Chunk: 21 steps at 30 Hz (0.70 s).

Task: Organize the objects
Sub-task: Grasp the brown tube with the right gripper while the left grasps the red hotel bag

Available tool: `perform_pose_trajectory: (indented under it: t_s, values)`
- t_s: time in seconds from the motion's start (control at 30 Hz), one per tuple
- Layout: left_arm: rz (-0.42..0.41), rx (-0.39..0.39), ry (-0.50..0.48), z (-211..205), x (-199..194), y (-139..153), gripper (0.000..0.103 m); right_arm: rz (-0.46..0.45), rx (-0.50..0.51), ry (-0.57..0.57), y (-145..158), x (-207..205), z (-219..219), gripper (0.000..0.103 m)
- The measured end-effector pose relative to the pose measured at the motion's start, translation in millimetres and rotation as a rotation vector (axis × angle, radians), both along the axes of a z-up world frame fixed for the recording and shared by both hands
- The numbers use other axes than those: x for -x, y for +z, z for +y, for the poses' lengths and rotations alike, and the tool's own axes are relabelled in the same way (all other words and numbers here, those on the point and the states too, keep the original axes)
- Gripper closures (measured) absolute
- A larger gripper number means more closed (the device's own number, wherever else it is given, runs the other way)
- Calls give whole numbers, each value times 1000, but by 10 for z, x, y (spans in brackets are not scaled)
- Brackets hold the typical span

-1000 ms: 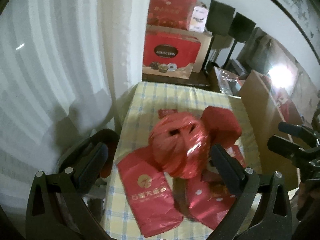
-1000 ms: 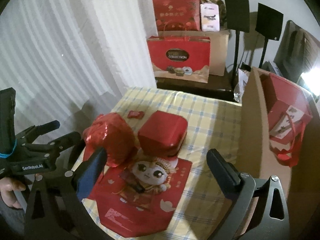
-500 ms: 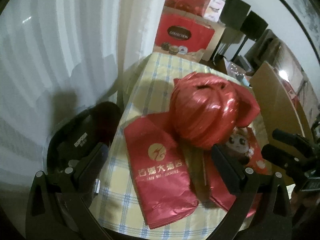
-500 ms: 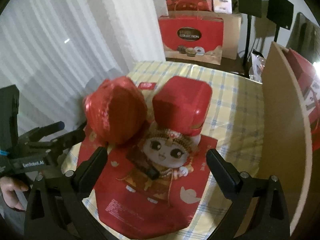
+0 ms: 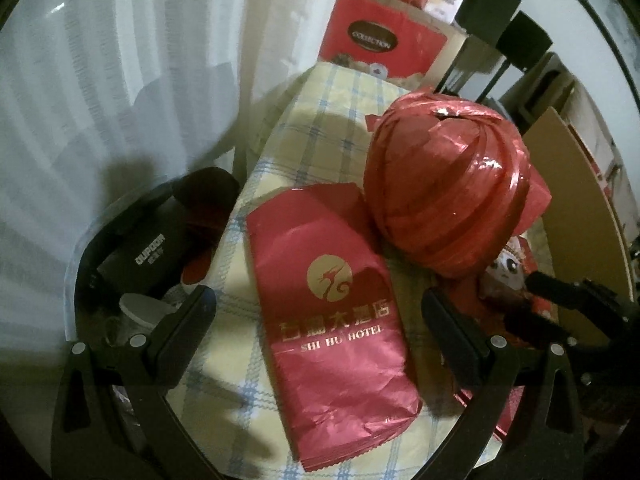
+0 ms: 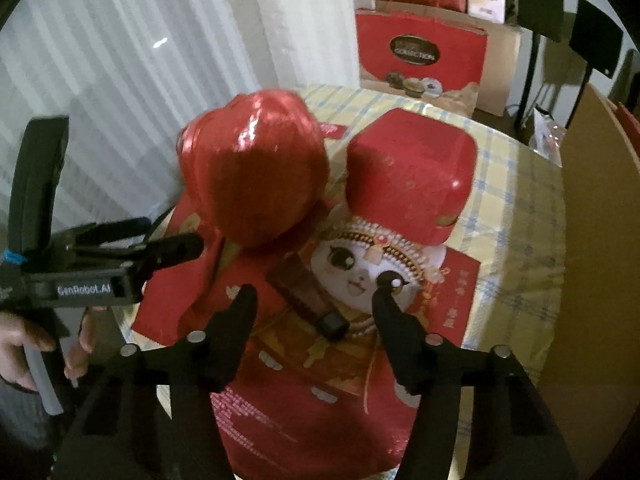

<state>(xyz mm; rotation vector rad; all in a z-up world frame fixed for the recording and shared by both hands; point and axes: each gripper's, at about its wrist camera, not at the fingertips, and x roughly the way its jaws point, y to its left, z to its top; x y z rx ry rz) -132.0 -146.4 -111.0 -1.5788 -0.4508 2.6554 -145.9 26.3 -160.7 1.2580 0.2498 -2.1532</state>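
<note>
Grippers left (image 5: 318, 330) and right (image 6: 314, 308) both agape, seemingly empty, above red hotel bag (image 5: 334, 320).

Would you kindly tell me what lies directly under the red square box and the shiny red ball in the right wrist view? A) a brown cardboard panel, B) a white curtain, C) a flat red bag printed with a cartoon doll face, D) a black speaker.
C: the red square box and the shiny red ball both rest on the flat red bag with the cartoon doll face.
</note>
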Motion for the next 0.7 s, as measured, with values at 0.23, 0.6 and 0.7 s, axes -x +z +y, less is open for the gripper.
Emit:
perform_pose_trajectory:
  t_s: [0.23, 0.6, 0.7]
  values:
    - [-21, -7, -11, 51, 71, -85, 2, 22, -28, 37, -92, -49, -56, 63]
    - [-29, 56, -36, 147, 122, -97, 3, -15, 4, 34, -89, 14, -19, 86]
    - [-34, 73, -45, 199, 124, -103, 3, -13, 1, 36, -87, 15, -34, 86]
